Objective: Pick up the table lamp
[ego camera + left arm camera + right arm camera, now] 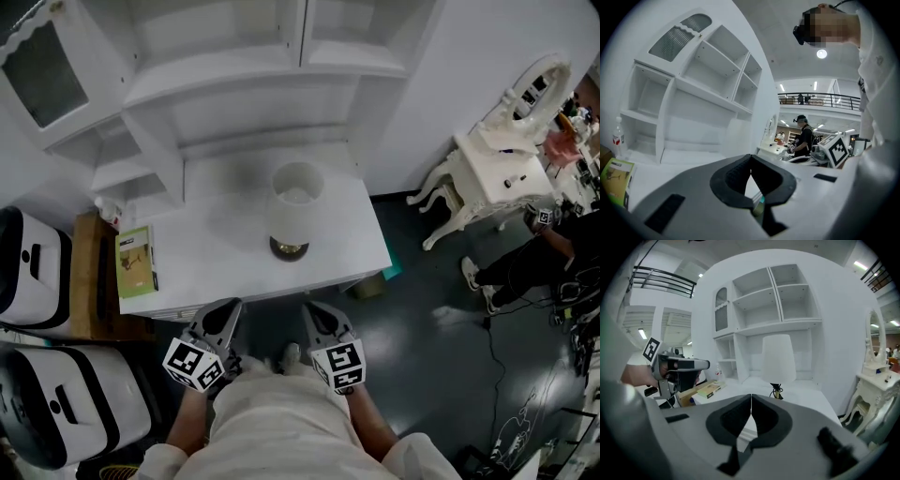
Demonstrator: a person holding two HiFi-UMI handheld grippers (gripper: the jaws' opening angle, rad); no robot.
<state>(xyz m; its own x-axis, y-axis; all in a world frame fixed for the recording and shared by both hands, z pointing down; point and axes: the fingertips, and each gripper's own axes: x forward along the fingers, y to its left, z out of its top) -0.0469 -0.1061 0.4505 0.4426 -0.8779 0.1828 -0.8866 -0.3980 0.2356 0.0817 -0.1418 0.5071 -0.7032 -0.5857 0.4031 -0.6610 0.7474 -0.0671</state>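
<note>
The table lamp (294, 208), with a white drum shade and a brass base, stands upright near the middle of the white desk (216, 267). In the right gripper view the lamp (777, 359) is ahead, just right of centre. My left gripper (225, 317) and right gripper (317, 317) hover side by side just off the desk's front edge, short of the lamp. Each has its jaws together with nothing between them. The left gripper view looks past its closed tips (750, 158) at the shelves; the lamp is hidden there. The right gripper's tips (751, 397) meet too.
A green booklet (136, 261) lies on the desk's left end, with a small bottle (110, 210) behind it. A white shelf unit (234, 75) rises at the desk's back. White cases (37, 262) stand at left. An ornate dressing table (497, 169) and a person (525, 258) are at right.
</note>
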